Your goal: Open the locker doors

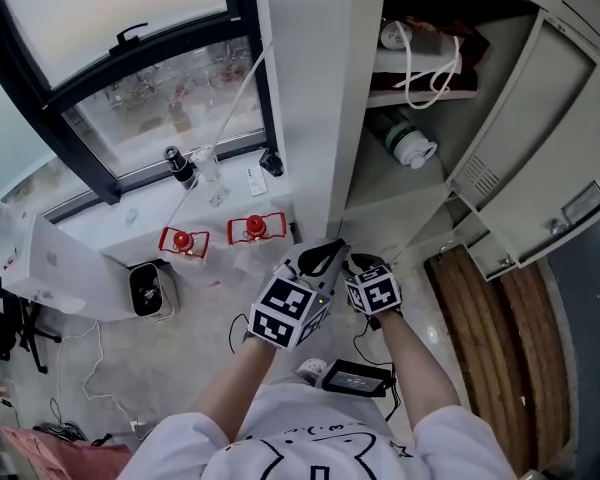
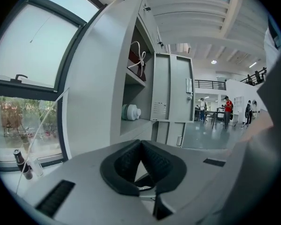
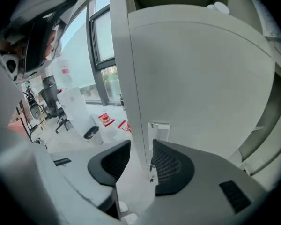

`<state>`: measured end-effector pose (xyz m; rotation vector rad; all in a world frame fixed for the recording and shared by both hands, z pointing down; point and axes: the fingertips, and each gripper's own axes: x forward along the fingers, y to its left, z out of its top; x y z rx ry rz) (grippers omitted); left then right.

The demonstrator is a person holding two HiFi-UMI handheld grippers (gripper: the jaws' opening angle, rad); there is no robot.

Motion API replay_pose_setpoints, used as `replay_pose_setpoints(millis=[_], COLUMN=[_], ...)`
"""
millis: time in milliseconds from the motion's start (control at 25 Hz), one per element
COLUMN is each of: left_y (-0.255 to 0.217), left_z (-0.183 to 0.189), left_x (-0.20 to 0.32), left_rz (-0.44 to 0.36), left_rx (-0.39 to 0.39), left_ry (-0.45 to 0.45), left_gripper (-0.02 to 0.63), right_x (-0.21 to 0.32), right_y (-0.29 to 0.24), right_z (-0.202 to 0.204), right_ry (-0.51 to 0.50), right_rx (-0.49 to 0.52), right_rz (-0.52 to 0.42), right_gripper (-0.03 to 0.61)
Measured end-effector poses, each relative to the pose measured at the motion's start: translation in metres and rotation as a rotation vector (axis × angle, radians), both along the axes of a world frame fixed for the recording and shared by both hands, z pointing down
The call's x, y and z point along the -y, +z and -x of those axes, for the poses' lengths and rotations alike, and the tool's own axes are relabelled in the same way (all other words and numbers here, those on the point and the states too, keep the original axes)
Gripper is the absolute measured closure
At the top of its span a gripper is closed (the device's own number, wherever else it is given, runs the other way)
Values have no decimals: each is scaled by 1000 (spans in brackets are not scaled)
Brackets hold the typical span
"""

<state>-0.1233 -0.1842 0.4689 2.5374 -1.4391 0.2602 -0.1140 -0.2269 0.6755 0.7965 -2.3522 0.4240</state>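
Note:
The grey locker (image 1: 355, 118) stands in front of me. Two of its compartments stand open: the upper one holds a dark bag with a white cord (image 1: 420, 53), the one below a jar with a white lid (image 1: 412, 146). Their doors (image 1: 540, 138) are swung out to the right. My right gripper (image 1: 367, 264) (image 3: 140, 146) is open, its jaws astride the left edge of a lower, closed door (image 3: 201, 78) beside the small handle recess (image 3: 158, 129). The left pad stands clear of the edge. My left gripper (image 1: 330, 255) (image 2: 140, 143) is shut on nothing, close beside the right one.
On the floor to the left lie two red objects (image 1: 180, 240) (image 1: 255, 228) and a small black bin (image 1: 148, 288). A black power adapter (image 1: 356, 376) lies near my feet. A window (image 1: 130, 58) with a dark bottle (image 1: 180, 166) on its sill fills the left. Wooden boards (image 1: 490, 348) lie at the right.

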Motion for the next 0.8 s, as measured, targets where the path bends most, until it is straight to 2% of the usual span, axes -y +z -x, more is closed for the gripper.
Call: replay_pose_setpoints(millis=[280,520,800], left_y=[15,21,20], left_z=[10,26,22], left_x=[-8,-8,-3], left_rz=[27,38,40], left_rx=[27,29,15], left_ry=[-7,-42,-38], left_gripper=[594,594,594], right_x=[22,28,20], right_y=[17,18,17], right_z=[22,30,20], right_ry=[-4,18,70], right_rx=[31,50,70], right_rz=[-43,-33,-24], right_gripper=[391,387,399])
